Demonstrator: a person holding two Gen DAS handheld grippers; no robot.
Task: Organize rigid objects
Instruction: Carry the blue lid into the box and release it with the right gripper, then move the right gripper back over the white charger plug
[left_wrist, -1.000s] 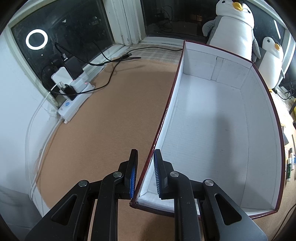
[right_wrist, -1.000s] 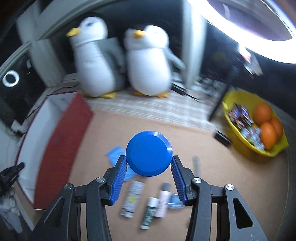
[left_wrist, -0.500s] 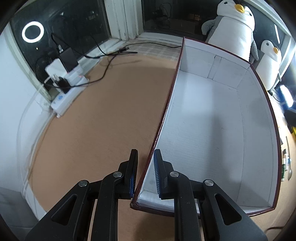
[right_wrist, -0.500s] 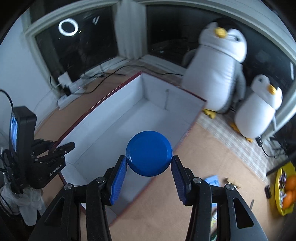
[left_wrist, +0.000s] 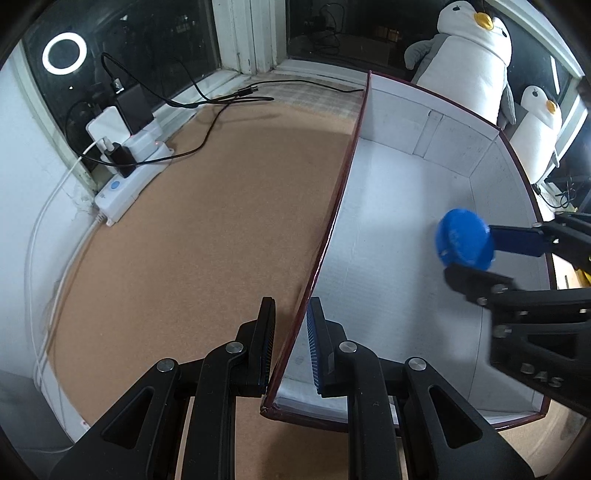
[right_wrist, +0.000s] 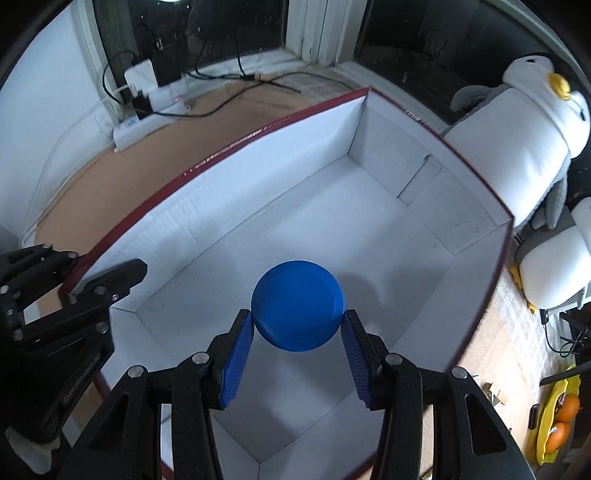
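1. The right gripper (right_wrist: 297, 334) grasps a round blue lid (right_wrist: 298, 305) between its two blue pads, above the inside of the box (right_wrist: 373, 206).
2. The left gripper (left_wrist: 291, 345) is clenched on the near side wall of the box, one finger on each side of it.
3. The box stands on the brown desk (left_wrist: 207, 221); beyond it sit two toy penguins (right_wrist: 517, 122).

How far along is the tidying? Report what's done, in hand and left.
Done: nothing yet; the white box looks empty. In hand: the left gripper clamps the box's near wall, while the right gripper holds the blue disc above the box floor. Left: releasing the disc; other loose items aren't clearly visible now.
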